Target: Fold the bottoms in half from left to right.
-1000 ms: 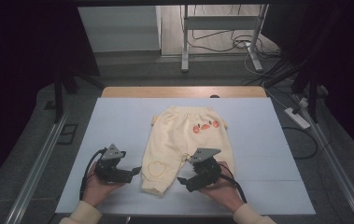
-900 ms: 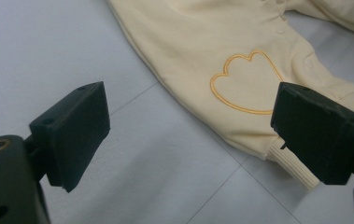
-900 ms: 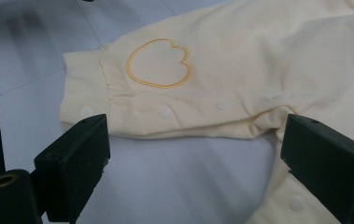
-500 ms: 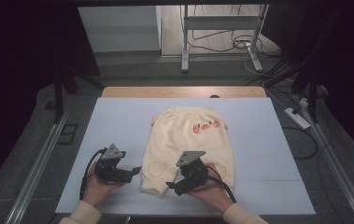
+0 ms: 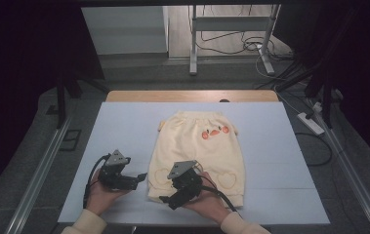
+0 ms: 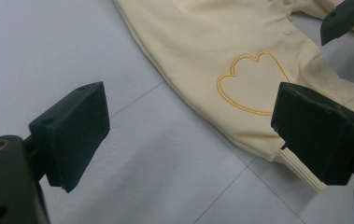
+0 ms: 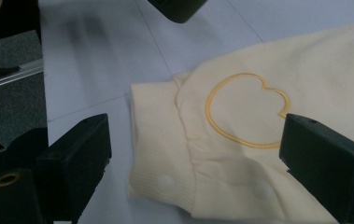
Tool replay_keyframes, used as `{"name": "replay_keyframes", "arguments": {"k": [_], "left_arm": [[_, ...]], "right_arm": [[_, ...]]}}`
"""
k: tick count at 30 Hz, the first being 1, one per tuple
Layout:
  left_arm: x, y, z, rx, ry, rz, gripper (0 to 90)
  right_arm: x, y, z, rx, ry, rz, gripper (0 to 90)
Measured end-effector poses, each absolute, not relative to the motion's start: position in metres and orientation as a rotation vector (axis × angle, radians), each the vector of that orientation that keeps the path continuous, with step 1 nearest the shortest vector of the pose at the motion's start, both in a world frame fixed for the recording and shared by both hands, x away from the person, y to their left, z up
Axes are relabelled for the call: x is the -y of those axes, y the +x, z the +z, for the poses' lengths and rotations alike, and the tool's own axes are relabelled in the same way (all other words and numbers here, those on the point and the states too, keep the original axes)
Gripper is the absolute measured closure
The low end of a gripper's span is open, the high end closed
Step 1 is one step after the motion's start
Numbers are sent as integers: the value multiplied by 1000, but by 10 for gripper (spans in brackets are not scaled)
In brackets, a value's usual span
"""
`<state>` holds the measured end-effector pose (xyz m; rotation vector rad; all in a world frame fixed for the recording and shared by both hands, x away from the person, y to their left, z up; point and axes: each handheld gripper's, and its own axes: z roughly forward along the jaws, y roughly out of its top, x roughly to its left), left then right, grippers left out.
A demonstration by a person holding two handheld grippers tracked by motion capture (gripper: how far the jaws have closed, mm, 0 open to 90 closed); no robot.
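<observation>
- While the pale yellow baby trousers (image 5: pixel 197 151) lie flat on the white table cover (image 5: pixel 124 126), waistband toward the far edge, both leg cuffs point to the person's side.
- Fabric: soft knit, an orange print (image 5: pixel 214 131) near the waistband, an outlined orange heart (image 6: pixel 251 84) on each leg, ribbed cuffs (image 7: pixel 158 154) with snap buttons along the inner seam.
- Left gripper (image 5: pixel 138 178): jaws spread wide, clamping nothing, low over the bare cover just beside the left cuff (in the left gripper view one jaw overlaps the cuff end).
- Right gripper (image 5: pixel 165 199): jaws spread wide, straddling the left cuff from the other side; contact cannot be confirmed.
- Edges: the near cuffs lie close to the front edge of the cover.
- Open room: bare cover extends broadly left and right of the trousers, with a narrower strip beyond the waistband.
</observation>
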<state>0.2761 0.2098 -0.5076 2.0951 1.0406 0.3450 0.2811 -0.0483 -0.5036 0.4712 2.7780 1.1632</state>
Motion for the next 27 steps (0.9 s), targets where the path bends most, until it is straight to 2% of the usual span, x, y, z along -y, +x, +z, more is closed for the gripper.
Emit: {"name": "replay_keyframes", "arguments": {"k": [27], "left_arm": [[-212, 276, -507, -1049, 2087, 359, 116]], "right_arm": [[3, 272, -528, -2815, 344, 1060, 204]]}}
